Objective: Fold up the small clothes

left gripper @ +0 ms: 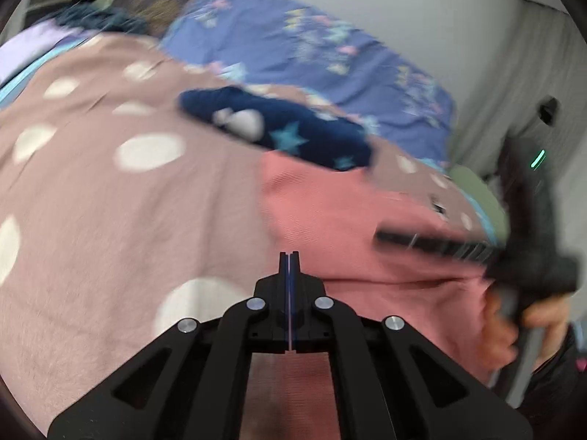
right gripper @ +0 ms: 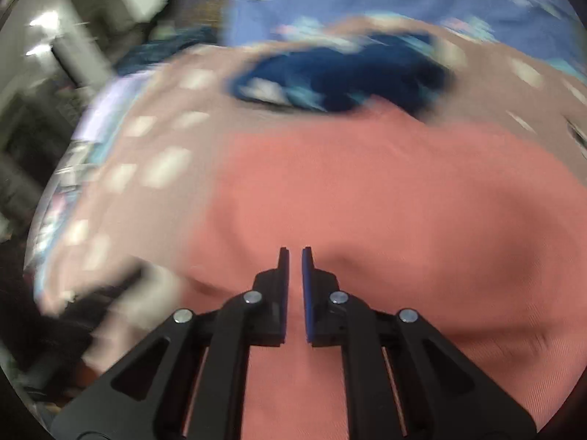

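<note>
A salmon-pink ribbed garment (left gripper: 330,212) lies spread on a bed and fills the middle of the right wrist view (right gripper: 367,183). My left gripper (left gripper: 290,256) is at its near left part, jaws pressed together with a thin line of pink cloth between the pads. My right gripper (right gripper: 295,251) stands over the garment's near edge, its blue pads a narrow gap apart with pink fabric filling the gap and creases running toward it. In the left wrist view the right gripper (left gripper: 381,236) reaches in from the right across the garment, blurred, held by a hand (left gripper: 543,322).
A navy garment with light stars (left gripper: 279,128) lies just beyond the pink one (right gripper: 341,77). Both rest on a dusty-pink bedspread with white dots (left gripper: 110,201). A blue patterned quilt (left gripper: 312,47) lies behind, and a pale wall (left gripper: 403,0) beyond it.
</note>
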Demonstrator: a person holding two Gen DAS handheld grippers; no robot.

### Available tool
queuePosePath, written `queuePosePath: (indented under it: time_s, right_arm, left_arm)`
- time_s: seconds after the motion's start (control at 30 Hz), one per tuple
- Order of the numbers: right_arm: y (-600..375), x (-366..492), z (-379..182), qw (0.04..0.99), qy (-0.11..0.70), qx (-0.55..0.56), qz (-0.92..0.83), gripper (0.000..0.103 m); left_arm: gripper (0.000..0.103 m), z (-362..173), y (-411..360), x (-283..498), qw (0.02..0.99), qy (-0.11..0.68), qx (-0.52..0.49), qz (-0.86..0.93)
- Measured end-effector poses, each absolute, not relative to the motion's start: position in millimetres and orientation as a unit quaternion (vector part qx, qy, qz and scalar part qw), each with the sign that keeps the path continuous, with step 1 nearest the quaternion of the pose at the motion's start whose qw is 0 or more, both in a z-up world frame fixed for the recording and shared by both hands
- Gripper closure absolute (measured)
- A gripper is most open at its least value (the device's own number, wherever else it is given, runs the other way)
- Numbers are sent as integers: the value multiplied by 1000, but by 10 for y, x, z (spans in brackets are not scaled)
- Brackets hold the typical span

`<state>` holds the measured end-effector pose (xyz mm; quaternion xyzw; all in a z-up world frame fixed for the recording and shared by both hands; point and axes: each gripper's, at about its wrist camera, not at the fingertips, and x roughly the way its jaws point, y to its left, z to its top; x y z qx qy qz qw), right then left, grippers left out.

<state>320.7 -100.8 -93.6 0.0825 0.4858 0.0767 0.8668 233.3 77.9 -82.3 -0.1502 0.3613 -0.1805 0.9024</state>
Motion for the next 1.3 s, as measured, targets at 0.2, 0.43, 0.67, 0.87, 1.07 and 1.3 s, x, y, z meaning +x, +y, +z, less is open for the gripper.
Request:
queuePosePath:
  time_s: [0.2,0.43,0.67,0.87,1.07,1.3]
  right_arm:
    - [-1544,2919,-1077,855,477,196,52,102]
    - [-2980,2017,-394,898,381,214,-48,88]
    - [-5086,820,-107,854,261,382,-237,85]
    - [-5912,266,-377,814,212,456,-290,70]
    - [-6005,224,-622,793,218,484,-300,67]
    - [-5918,376,-576,802,201,471,-309,97]
  left_arm:
    - [103,-1029,223,2696,889,420,-72,-170]
    - [97,-1095,406,2718,877,439,-109,-159]
    - [81,-755,-34,2675,899,394,-50,-184]
    - [59,-1128,-413,2852,887,429,4,-169]
    - [52,-1070,-452,2815,890,421,23,-172]
    - [50,-1060,-459,2817,890,421,18,-176]
